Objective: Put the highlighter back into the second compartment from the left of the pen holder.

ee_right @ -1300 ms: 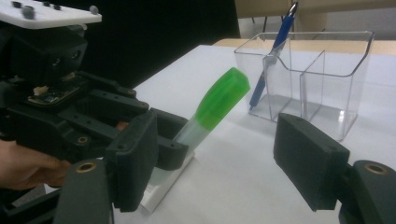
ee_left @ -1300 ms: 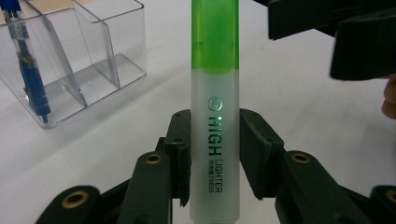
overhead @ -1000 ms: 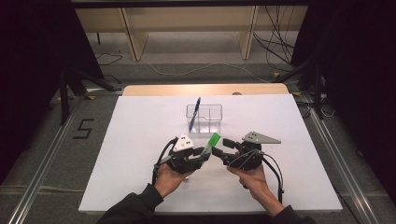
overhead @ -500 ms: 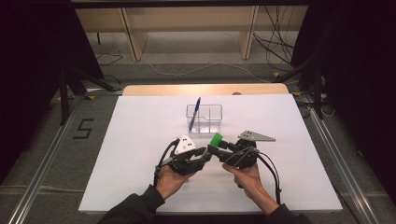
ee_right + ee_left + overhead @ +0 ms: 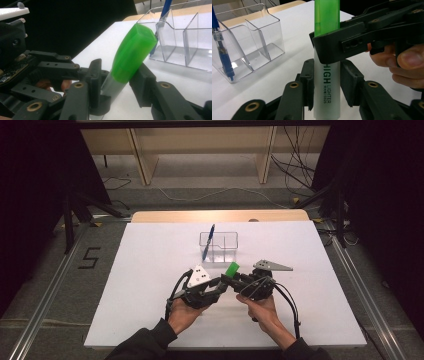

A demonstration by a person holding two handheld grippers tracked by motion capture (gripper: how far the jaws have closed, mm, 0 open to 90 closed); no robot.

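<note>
Green highlighter point(image 5: 327, 62): white barrel clamped in my left hand-held gripper point(image 5: 327, 82), held just above the desk point(image 5: 150, 270), green cap point(image 5: 132, 56) pointing up toward the organizer. My right hand-held gripper point(image 5: 117, 82) has its jaws around the cap end and has just been closing; the pads look to be meeting the cap near its base, though I can't tell whether they press firmly. A second ago the right jaws stood wider beside the cap. I read this as getting set to pull the cap off. Left hand unchanged. Clear plastic organizer point(image 5: 219, 247) sits just beyond both tips, blue pen point(image 5: 208, 240) leaning in its left compartment, same as before.
</note>
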